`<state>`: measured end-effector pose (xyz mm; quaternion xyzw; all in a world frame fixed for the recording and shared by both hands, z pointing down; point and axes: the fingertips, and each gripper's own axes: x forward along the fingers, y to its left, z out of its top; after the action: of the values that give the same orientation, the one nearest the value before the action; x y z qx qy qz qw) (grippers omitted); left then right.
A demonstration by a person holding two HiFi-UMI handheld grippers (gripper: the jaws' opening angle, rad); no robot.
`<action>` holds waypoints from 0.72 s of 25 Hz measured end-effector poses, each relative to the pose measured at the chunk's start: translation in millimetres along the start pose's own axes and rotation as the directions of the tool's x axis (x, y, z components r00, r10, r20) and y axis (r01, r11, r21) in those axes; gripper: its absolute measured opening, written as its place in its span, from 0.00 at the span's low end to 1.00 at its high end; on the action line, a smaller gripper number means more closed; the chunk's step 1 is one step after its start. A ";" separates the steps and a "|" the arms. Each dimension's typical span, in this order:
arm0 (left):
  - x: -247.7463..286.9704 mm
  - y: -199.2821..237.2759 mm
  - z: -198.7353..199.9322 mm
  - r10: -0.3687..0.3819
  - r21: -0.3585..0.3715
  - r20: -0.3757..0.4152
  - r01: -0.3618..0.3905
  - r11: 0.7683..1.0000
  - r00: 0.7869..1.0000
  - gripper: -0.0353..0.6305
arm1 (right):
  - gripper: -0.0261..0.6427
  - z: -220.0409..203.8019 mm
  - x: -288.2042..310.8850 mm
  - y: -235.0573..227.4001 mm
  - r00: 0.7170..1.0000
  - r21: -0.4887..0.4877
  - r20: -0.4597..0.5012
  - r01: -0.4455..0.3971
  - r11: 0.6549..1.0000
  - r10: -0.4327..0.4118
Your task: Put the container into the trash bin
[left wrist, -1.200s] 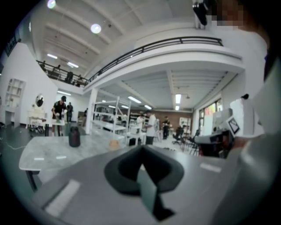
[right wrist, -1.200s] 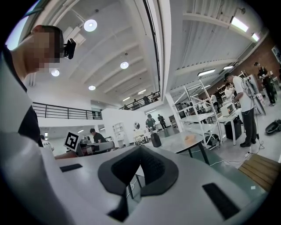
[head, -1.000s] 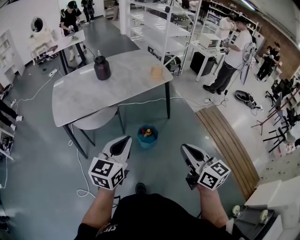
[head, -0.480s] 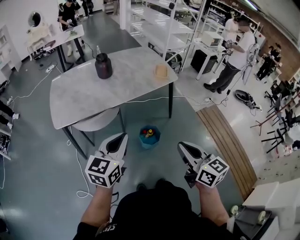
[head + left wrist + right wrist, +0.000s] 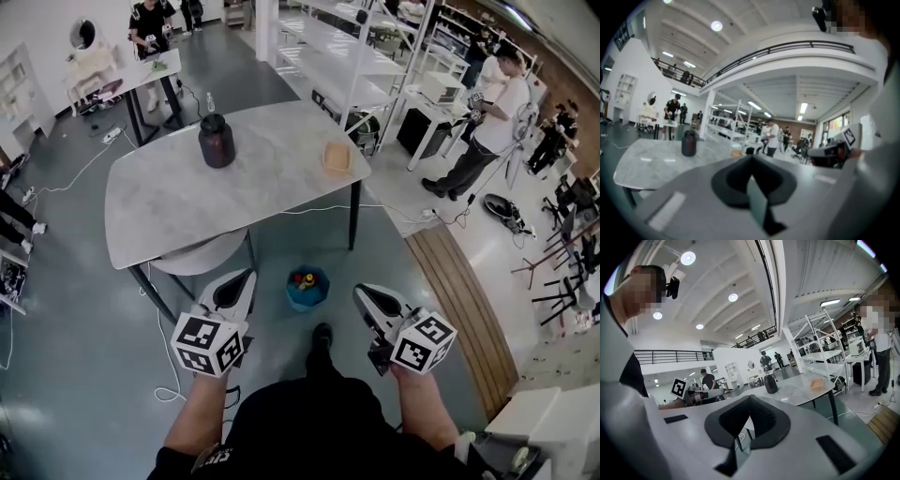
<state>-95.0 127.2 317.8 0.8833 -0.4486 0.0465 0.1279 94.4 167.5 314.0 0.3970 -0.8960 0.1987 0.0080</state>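
Ahead: grey marble-patterned table with dark legs on a glossy grey floor. On its top, toward the far edge: dark brown jar-shaped container with a black lid — upright, touched by neither gripper. Near the table's right end, well apart from that container: small tan square box. Tucked under the near edge: round white stool. On the floor just in front of the table: round blue trash bin, open-topped, with small coloured items inside. Beyond the table: white metal shelving racks. At the right, clear of the table: standing person in a white shirt. Between the grippers and close to the bin: black shoe.

Left gripper and right gripper: held side by side in front of the torso on bare forearms, well apart from each other. Both pointed forward toward the table and tilted slightly downward — bin lying ahead, between the two tips. Jaws of both pressed together, nothing gripped.
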 end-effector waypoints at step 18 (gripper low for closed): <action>181.2 23.0 25.7 0.023 -0.020 -0.089 -0.025 0.999 0.996 0.07 | 0.03 53.3 83.8 -163.7 0.996 0.055 -0.048 -0.077 0.995 0.080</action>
<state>-6.9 -34.2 333.0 0.8735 -0.4536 0.0825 0.1562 161.6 -10.4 336.6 0.3564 -0.9049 0.2325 0.0119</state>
